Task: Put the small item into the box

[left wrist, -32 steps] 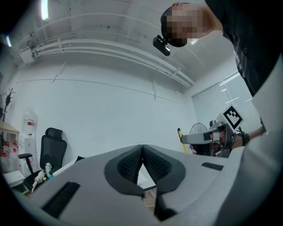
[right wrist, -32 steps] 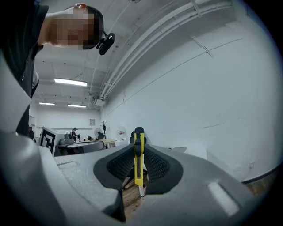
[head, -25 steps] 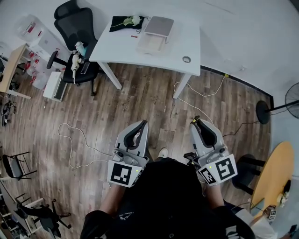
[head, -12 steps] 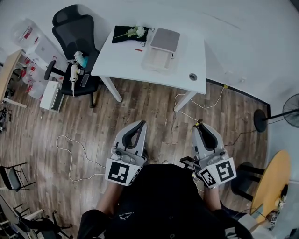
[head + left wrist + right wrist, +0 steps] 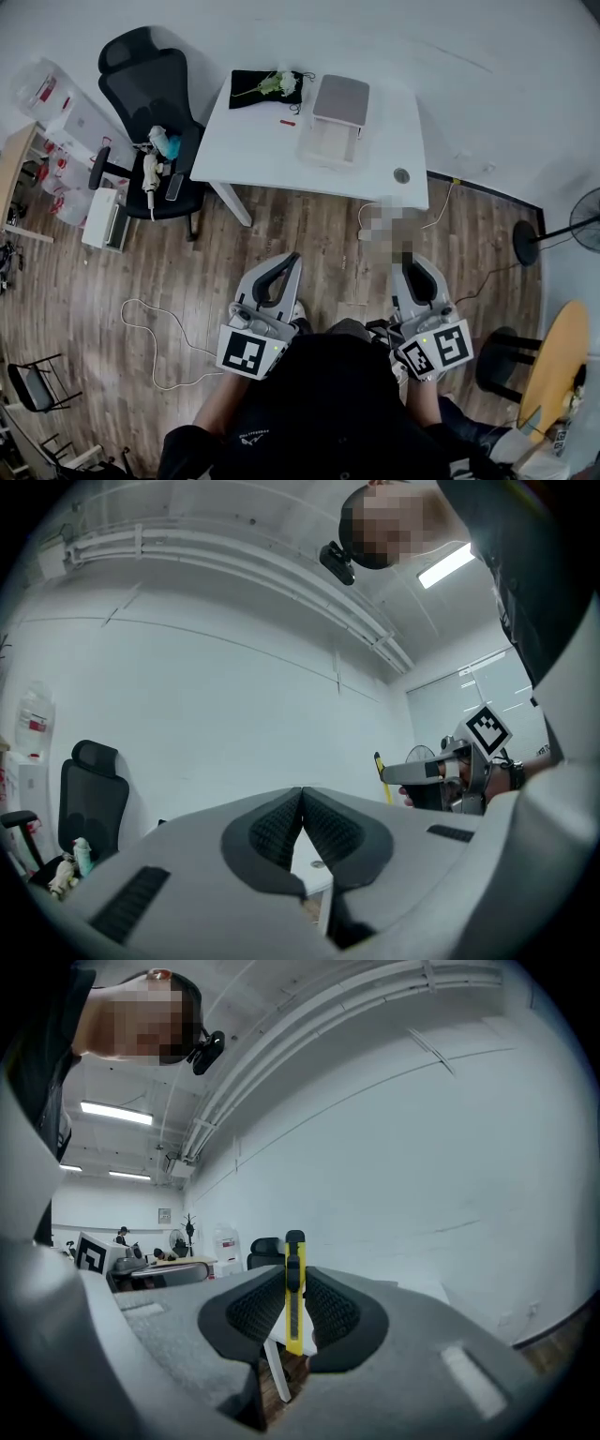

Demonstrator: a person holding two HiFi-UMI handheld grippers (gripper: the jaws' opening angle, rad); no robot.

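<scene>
Two grippers over wood floor (image 5: 281,216), both short of the white table (image 5: 262,150) ahead of them. Left gripper (image 5: 290,260): jaws closed tip to tip, nothing between. Right gripper (image 5: 413,269): jaws clamped on a yellow utility knife (image 5: 294,1283), upright, black end poking past the tips. We see the box (image 5: 328,145) on the table, ahead and between the two grippers, well apart from the knife. Office chair (image 5: 150,89) just beside the table's left edge, far left of the left gripper. Loose cable (image 5: 150,323) on the floor left of the left gripper; fan (image 5: 583,220) and round wooden table (image 5: 553,361) off right of the right gripper. Floorboards run from both tips to the table's near edge.
</scene>
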